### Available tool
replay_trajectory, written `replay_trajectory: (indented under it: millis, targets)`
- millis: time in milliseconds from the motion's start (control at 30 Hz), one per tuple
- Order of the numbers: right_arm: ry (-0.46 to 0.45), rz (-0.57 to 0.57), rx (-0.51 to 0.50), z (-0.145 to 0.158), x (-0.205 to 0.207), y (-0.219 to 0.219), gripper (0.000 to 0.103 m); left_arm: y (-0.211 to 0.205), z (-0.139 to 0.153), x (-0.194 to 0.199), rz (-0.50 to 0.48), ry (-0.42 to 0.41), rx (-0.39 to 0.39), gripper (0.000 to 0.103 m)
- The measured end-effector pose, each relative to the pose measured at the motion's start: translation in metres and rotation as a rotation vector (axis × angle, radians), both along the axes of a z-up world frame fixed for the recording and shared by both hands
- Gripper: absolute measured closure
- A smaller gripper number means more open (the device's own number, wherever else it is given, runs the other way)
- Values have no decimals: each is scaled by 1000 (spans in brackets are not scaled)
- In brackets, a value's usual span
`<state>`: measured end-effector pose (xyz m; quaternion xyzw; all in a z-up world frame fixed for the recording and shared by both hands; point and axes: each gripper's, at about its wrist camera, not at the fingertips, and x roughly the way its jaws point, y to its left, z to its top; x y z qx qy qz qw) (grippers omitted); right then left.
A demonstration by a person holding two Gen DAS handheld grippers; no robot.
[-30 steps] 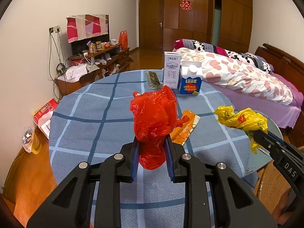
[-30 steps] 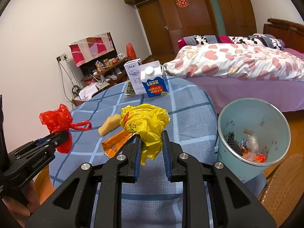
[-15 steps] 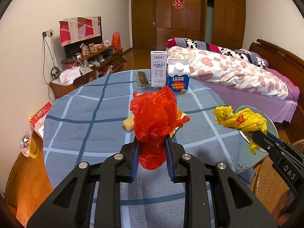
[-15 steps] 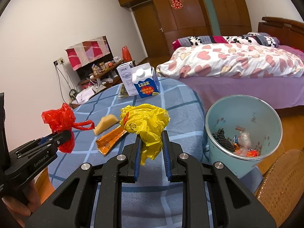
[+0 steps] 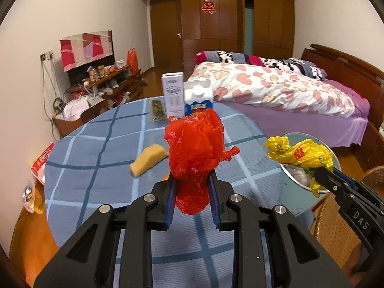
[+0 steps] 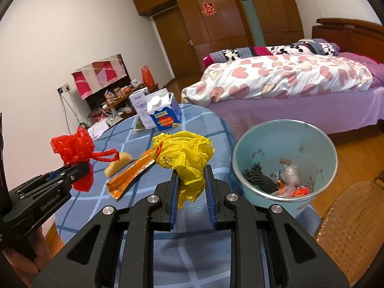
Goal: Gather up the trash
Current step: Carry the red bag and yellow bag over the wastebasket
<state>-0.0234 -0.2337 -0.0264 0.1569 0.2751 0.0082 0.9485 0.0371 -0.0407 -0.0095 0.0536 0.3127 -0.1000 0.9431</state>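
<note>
Above the table [image 5: 96, 168], both grippers (level) clamp bags.

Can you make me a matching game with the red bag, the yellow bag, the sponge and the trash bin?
Things:
1. red bag
2. yellow bag
3. sponge
4. trash bin

Places or states:
A. lying loose on the blue checked tablecloth
B. pinched in the left gripper
C. standing beside the table with scraps inside
D. pinched in the right gripper

Pairs: 1-B, 2-D, 3-A, 4-C
</note>
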Motion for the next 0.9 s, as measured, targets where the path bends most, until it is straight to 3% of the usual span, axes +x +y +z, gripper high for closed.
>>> replay_trajectory:
  millis: [900]
  targets:
    - [-9,-206,34,-3,-13,-78,82,-88,5,17,-163,-18,10,78]
